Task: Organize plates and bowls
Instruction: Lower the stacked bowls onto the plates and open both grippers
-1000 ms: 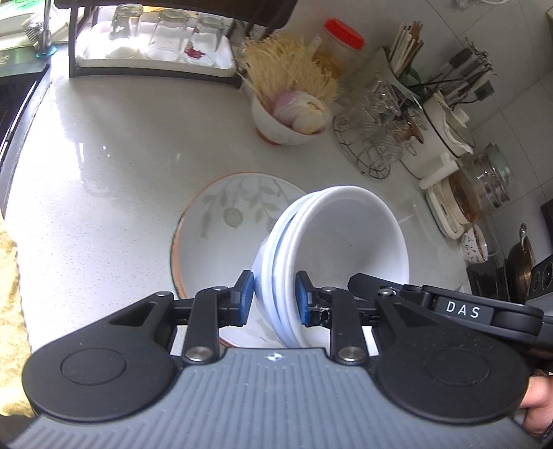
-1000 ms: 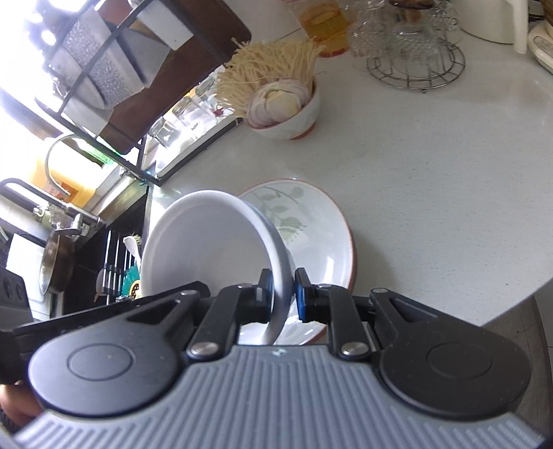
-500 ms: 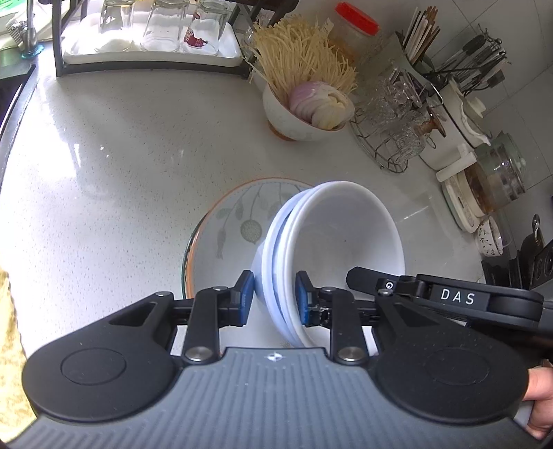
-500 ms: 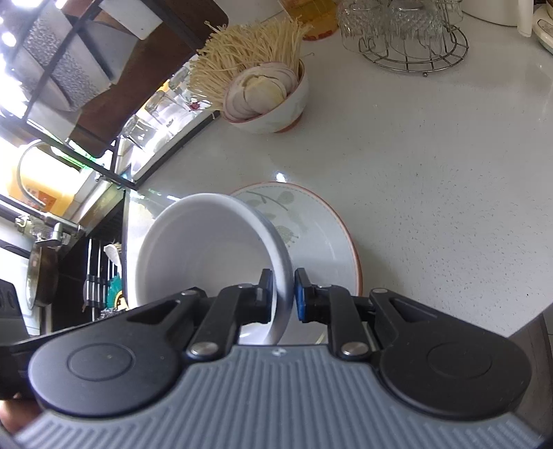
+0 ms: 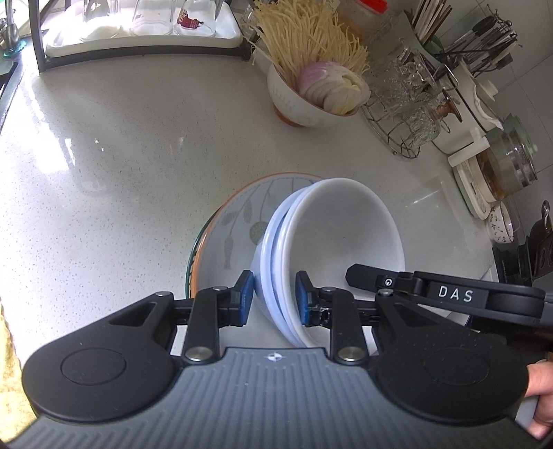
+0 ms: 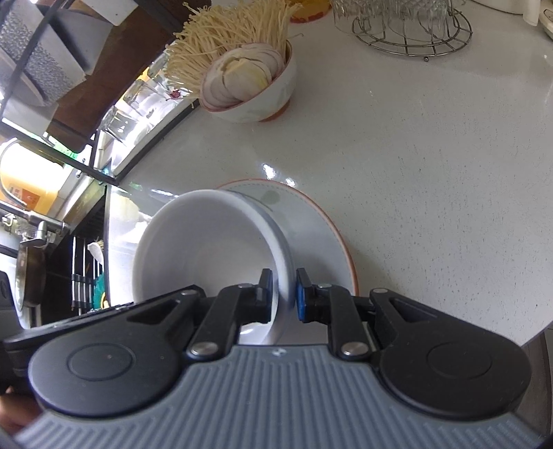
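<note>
A stack of white bowls (image 5: 331, 238) sits nested over a leaf-patterned plate with an orange rim (image 5: 228, 228) on the white counter. My left gripper (image 5: 273, 297) is shut on the stack's left rim. My right gripper (image 6: 284, 297) is shut on the opposite rim of the bowl stack (image 6: 207, 248); its black arm shows in the left wrist view (image 5: 449, 293). The plate also shows in the right wrist view (image 6: 311, 228), under the bowls. Whether the bowls touch the plate is hidden.
A bowl of noodles and sliced onion (image 5: 311, 93) stands behind. A wire rack of glasses (image 5: 411, 107), utensil holder (image 5: 484, 45) and jars (image 5: 511, 162) line the right. A glass tray rack (image 5: 138, 31) is at the back left. The sink (image 6: 52, 241) lies left.
Both grippers moved forward and down with the bowl stack, bringing it lower over the patterned plate. Both grips stay shut on the rims.
</note>
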A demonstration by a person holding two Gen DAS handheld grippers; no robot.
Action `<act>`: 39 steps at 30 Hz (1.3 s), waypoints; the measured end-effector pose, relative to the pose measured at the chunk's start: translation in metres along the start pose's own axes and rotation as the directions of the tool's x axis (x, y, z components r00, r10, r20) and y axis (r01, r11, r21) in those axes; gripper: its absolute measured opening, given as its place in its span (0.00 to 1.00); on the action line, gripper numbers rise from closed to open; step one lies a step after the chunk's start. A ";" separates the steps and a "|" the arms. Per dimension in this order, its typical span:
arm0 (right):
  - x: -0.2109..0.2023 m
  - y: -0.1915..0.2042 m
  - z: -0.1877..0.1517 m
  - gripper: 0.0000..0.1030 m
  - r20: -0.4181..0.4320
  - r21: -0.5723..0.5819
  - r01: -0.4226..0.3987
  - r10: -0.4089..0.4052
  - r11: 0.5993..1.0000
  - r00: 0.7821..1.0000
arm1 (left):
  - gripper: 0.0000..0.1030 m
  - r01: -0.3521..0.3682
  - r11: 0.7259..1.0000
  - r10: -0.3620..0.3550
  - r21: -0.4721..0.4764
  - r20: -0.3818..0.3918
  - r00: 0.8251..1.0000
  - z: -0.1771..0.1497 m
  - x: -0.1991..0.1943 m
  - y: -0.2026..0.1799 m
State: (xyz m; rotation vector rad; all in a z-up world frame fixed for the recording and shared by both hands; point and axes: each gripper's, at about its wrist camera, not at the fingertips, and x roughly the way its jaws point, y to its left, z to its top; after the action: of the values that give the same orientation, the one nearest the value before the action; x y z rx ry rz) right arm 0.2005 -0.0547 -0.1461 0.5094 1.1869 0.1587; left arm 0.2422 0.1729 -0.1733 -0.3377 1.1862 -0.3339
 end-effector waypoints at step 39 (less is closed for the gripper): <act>-0.132 0.005 -0.015 0.50 0.284 -0.188 -0.018 0.071 0.982 0.956 | 0.57 -0.172 0.977 0.131 0.126 0.283 0.950 -0.029 -0.129 -0.095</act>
State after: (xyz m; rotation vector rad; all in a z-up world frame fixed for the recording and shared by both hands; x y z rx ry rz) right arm 0.1371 -0.0963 -0.0364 0.3820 0.8644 0.2223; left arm 0.1641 0.1394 -0.0340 -0.1541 0.9033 -0.2316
